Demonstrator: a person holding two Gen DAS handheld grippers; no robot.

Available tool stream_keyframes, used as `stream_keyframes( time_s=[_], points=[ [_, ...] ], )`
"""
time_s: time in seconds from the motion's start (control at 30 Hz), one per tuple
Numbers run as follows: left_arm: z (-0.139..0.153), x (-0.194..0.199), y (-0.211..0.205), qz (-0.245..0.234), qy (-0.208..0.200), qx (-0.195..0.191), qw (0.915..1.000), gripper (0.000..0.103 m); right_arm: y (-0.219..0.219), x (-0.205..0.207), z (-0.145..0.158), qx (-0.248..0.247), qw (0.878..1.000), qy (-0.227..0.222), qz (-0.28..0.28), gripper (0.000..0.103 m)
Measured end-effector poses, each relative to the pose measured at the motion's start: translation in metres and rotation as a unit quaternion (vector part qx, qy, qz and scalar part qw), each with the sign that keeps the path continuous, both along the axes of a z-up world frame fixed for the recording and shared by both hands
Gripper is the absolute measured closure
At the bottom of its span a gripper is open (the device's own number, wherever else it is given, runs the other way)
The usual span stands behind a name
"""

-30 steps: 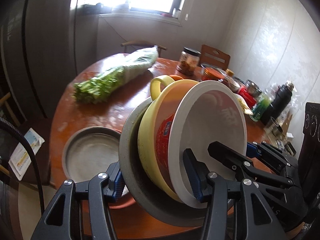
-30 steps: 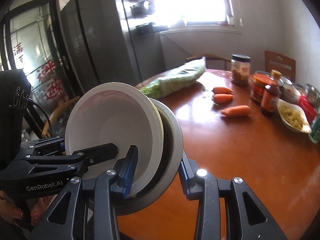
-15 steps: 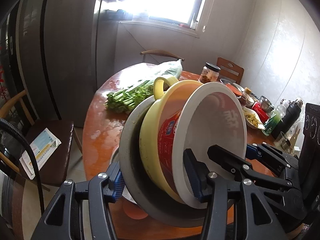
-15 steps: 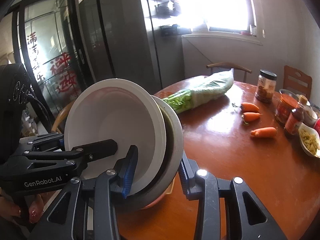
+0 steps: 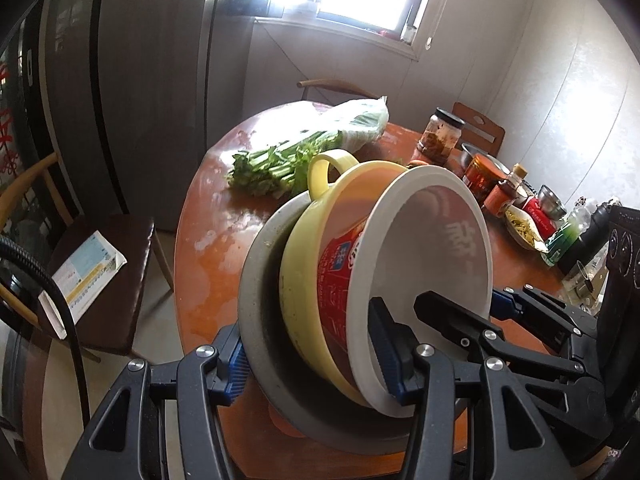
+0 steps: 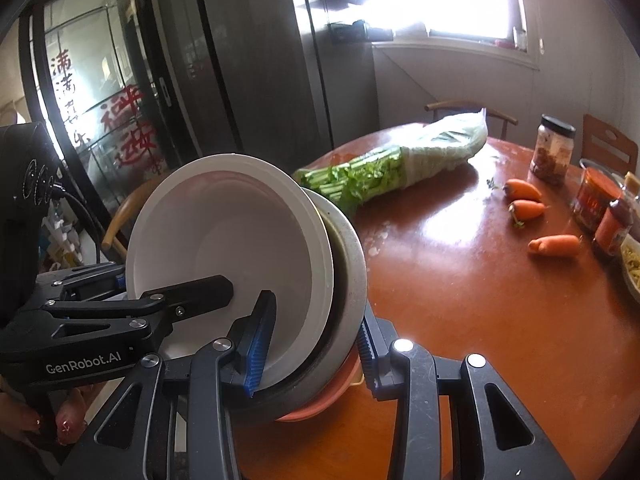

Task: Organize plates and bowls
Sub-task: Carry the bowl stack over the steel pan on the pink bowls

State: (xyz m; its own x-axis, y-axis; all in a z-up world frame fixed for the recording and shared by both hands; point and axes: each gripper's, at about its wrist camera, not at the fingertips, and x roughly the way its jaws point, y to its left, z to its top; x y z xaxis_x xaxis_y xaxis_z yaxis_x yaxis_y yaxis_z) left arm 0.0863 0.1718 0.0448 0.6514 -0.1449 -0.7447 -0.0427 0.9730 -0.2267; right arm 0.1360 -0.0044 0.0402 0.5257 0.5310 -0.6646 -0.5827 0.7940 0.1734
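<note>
With both grippers clamped on one nested stack, this reads as the carry step of the tidy-up. The left gripper (image 5: 316, 354) pinches the near rim of the stack between its blue pads, one pad behind the grey plate (image 5: 256, 280), the other inside the white bowl (image 5: 432, 248). The right gripper (image 6: 310, 336) bites the same stack from the other side: its left pad sits inside the white bowl (image 6: 224, 240), its right pad behind the grey plate (image 6: 352, 256). Sandwiched between them is a yellow bowl (image 5: 320, 216) with a loop handle, and a red-printed tub (image 5: 340, 276) showing just inside it.

The stack tilts steeply, mouths facing sideways, held just ahead of both sets of fingers, above the near edge of the orange table (image 6: 480, 300). An orange dish (image 6: 320, 408) peeks out directly below it.

My read: the next move calls for levelling the stack and keeping both grips matched, or the inner bowls could slide out.

Hard to tell whether the stack's lower edge touches that orange dish. The stack's far side is hidden from each camera. Beyond the fingers lie bagged greens (image 6: 400, 160) and carrots (image 6: 524, 208), well clear.
</note>
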Motion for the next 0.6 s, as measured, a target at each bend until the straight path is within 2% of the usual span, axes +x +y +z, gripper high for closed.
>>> stream_keyframes(
  time_s=[0.37,0.6],
  points=[
    [-0.028,0.008,0.007,0.007,0.032,-0.006,0.9995,0.05,0.007,0.006,-0.025,-0.009,0.999,0.033,0.004,0.063],
    [-0.033,0.012,0.005,0.008,0.035,-0.003,0.9993,0.05,0.008,0.009,-0.03,-0.01,0.999,0.041,0.004,0.063]
  ],
)
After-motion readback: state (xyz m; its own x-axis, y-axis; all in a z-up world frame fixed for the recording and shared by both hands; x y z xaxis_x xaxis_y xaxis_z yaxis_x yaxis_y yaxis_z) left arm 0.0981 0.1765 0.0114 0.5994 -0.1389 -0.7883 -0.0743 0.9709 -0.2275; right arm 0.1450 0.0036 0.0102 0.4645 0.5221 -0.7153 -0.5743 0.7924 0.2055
